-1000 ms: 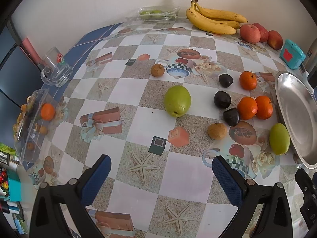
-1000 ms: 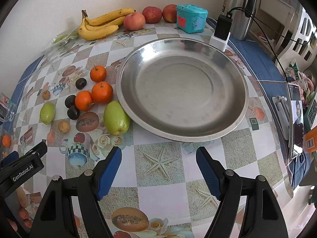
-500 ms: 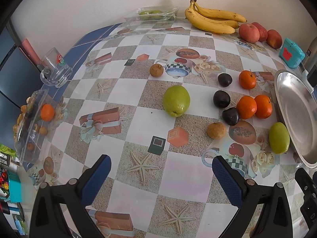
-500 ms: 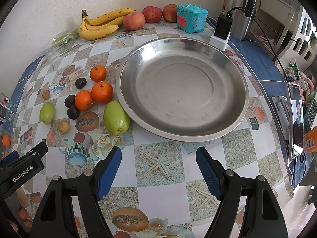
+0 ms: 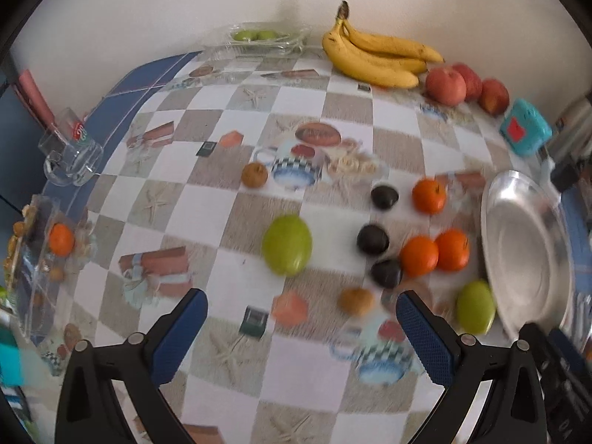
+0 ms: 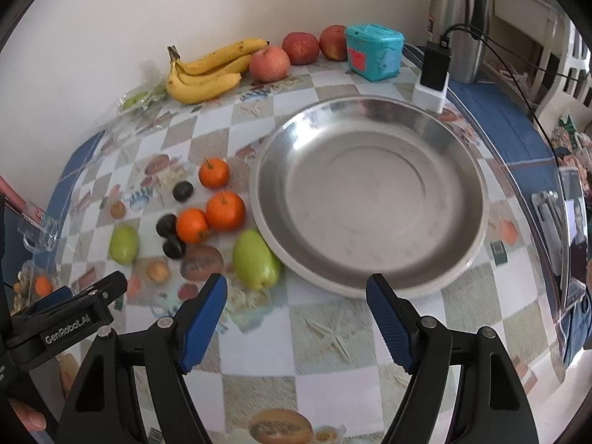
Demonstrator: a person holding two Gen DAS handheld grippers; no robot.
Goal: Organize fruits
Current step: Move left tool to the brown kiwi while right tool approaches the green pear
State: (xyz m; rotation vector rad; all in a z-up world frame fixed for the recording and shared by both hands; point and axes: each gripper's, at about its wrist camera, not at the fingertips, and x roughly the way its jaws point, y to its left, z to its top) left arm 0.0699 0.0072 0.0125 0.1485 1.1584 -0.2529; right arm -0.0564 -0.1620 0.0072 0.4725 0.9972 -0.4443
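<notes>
— Left claw [image 5: 298, 309] first: we see its blue ribbed pads spread wide, released, nothing between them, hanging over the checkered tabletop [image 5: 333, 118]. Ahead lies a round green fruit [image 5: 287, 244], with three dark plums [image 5: 373, 238] and three oranges [image 5: 419, 255] to its right.

— We also see a small brown fruit [image 5: 356, 300] close to the right pad, a second green fruit [image 5: 475, 307] just beside the shiny metal plate [image 5: 525, 244], and bananas [image 5: 377, 61] and red apples [image 5: 446, 86] by the wall. The picture is blurred.

— From the right wrist, the right claw [image 6: 296, 294] is likewise released and bare, poised over the near rim of the plate.

— The oblong green fruit sits against that rim on the left; a teal box [image 6: 374, 51], a charger [image 6: 433, 74] and a steel flask [image 6: 460, 26] stand behind.
</notes>
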